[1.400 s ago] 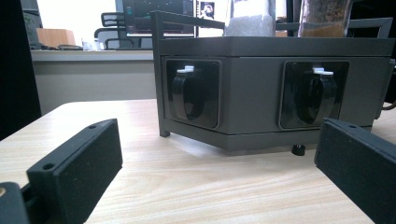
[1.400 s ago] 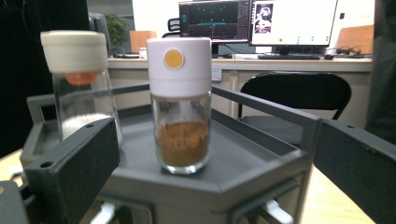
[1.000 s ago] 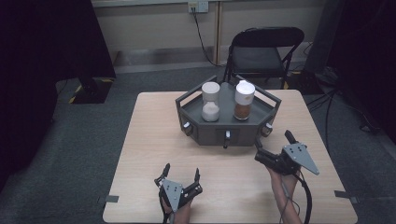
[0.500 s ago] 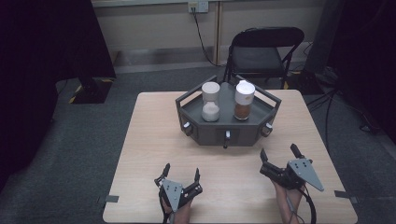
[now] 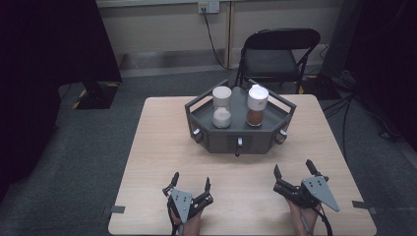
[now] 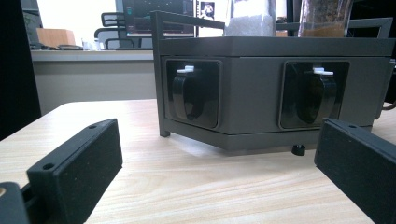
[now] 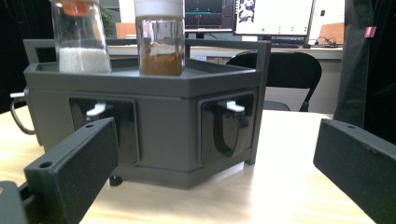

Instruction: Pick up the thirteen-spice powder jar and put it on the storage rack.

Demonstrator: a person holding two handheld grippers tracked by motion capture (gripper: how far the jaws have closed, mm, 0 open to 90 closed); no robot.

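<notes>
Caddy: the dark grey six-sided tray (image 5: 265, 135) is sitting on the table (image 5: 157, 147) ahead of both grippers, well apart from them, its switch-faced front wall turning toward the person.
White jar: the jar of white powder (image 5: 222, 107) is standing upright on the tray's deck, ahead of the left gripper and slightly to its right.
Brown jar: the jar of brown powder (image 5: 256, 105) is standing upright just beside the white one, ahead and left of the right gripper.
Left gripper: the left gripper (image 5: 191, 184) is resting low near the table's near edge, jaws spread wide, gripping nothing, framing the tray's front rockers (image 6: 194, 95).
Right gripper: the right gripper (image 5: 293, 172) is lying likewise, jaws gaping and empty, aiming at the tray.
Reason: both are probably waiting parked, leaving the tray open to approach.
</notes>
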